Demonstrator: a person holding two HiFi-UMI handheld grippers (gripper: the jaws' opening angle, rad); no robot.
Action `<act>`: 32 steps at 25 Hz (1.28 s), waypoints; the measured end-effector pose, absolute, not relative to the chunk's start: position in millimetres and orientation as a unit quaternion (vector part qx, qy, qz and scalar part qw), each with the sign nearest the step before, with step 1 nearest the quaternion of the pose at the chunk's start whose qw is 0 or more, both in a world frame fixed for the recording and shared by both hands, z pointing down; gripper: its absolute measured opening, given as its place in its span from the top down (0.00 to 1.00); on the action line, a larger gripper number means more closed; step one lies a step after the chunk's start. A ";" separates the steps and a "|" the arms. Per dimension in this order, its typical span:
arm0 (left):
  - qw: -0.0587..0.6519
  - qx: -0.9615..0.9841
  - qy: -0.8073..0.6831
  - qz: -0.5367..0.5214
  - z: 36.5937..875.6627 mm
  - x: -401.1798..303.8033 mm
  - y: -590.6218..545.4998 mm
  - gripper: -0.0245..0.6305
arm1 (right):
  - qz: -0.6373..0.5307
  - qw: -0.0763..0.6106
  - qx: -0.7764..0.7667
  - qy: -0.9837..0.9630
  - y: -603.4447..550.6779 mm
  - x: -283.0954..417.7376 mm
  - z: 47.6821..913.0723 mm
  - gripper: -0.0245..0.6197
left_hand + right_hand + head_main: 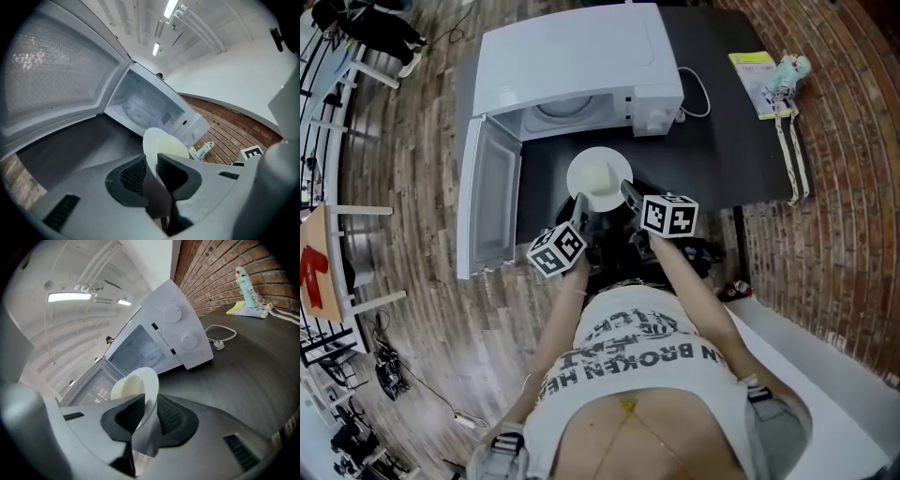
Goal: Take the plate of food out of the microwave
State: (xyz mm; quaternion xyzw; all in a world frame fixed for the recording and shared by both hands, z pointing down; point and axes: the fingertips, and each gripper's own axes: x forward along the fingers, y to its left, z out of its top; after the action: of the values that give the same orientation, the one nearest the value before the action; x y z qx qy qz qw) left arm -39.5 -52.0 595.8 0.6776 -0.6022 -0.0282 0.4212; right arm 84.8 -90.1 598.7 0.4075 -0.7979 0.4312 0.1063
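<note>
Clamping the near rim of the white plate [600, 178] from both sides, the two tools shared the load. The left hand-held gripper [151, 164] had its ribbed pads pressed on the rim at the plate's lower left in the head view. The right hand-held gripper [149, 404] pinched the rim at the lower right in the same way. Both sets of jaws stood only as far apart as the thin rim between them.

The plate carried a pale, yellowish mound of food [598, 174]. It sat outside the microwave [581, 56], just in front of the open cavity, over the dark bench [722, 141]. Whether it rested on the bench or hung slightly above it could not be told.

The microwave's door [487, 202] was swung fully open toward the left of the head view, and the turntable [138, 110] showed inside the cavity. A white cord [698, 94] curled on the bench beside the microwave. At the upper right of the head view, a yellow booklet [755, 70] and a small bottle [789, 70] lay near the bench's edge.
</note>
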 end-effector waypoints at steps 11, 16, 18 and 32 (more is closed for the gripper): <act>0.419 0.681 -0.600 -0.030 593.0 -41.6 -51.5 0.85 | 0.423 0.097 0.409 -0.802 -90.7 82.4 594.3 0.84; 0.419 0.679 -0.602 -0.031 594.1 -43.3 -49.9 0.85 | 0.427 0.103 0.407 -0.801 -88.3 80.9 596.6 0.84; 0.421 0.678 -0.601 -0.031 595.0 -42.5 -48.5 0.85 | 0.425 0.105 0.408 -0.801 -87.4 82.0 596.8 0.84; 0.421 0.679 -0.601 -0.032 594.7 -40.4 -45.7 0.85 | 0.421 0.110 0.406 -0.803 -85.8 84.0 596.0 0.84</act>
State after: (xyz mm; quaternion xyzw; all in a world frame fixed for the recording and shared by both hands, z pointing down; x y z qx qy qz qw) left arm -40.4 -45.7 594.7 0.6785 -0.6014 -0.0322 0.4205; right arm 84.0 -85.8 596.0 0.4064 -0.8033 0.4214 0.1096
